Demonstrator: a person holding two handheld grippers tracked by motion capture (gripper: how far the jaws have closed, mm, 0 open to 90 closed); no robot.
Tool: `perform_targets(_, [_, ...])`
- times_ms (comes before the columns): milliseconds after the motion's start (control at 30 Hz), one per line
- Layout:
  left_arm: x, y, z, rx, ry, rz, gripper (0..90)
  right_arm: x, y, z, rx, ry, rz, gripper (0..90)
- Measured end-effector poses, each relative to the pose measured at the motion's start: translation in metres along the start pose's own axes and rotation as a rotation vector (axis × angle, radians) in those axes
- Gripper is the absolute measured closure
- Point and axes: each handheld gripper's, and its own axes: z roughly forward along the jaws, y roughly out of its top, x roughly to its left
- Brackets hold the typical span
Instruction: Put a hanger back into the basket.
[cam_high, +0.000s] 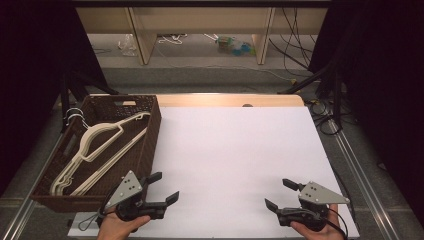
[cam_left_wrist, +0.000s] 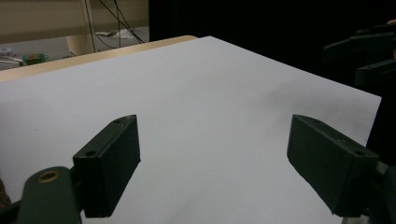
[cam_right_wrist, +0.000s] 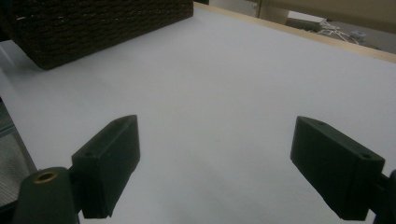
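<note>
A dark woven basket (cam_high: 150, 131) stands at the table's left edge with several cream clothes hangers (cam_high: 97, 145) lying inside it. My left gripper (cam_high: 163, 187) is held low at the front left, just right of the basket's near corner, open and empty. At the front right my right gripper (cam_high: 280, 194) is open too, nothing between its jaws. In the left gripper view the jaws of my left gripper (cam_left_wrist: 215, 163) spread wide over the white sheet (cam_left_wrist: 187, 107). The right gripper view has my right gripper (cam_right_wrist: 217, 163) open, the basket (cam_right_wrist: 93, 23) at the far upper left.
A white sheet (cam_high: 235, 155) covers the wooden table (cam_high: 230, 100). Beyond the table are a floor with cables (cam_high: 295, 55), shelving legs (cam_high: 142, 40) and small clutter (cam_high: 232, 46). Metal rails (cam_high: 357, 170) run along the table's sides. The other gripper (cam_left_wrist: 369, 56) shows at the far right of the left gripper view.
</note>
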Motion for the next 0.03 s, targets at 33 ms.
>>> perform_targets(33, [-0.0002, 0.0001, 0.0, 0.0, 0.001, -0.001, 17.1, 0.0001, 0.0, 0.0, 0.0, -0.001, 0.0, 16.9])
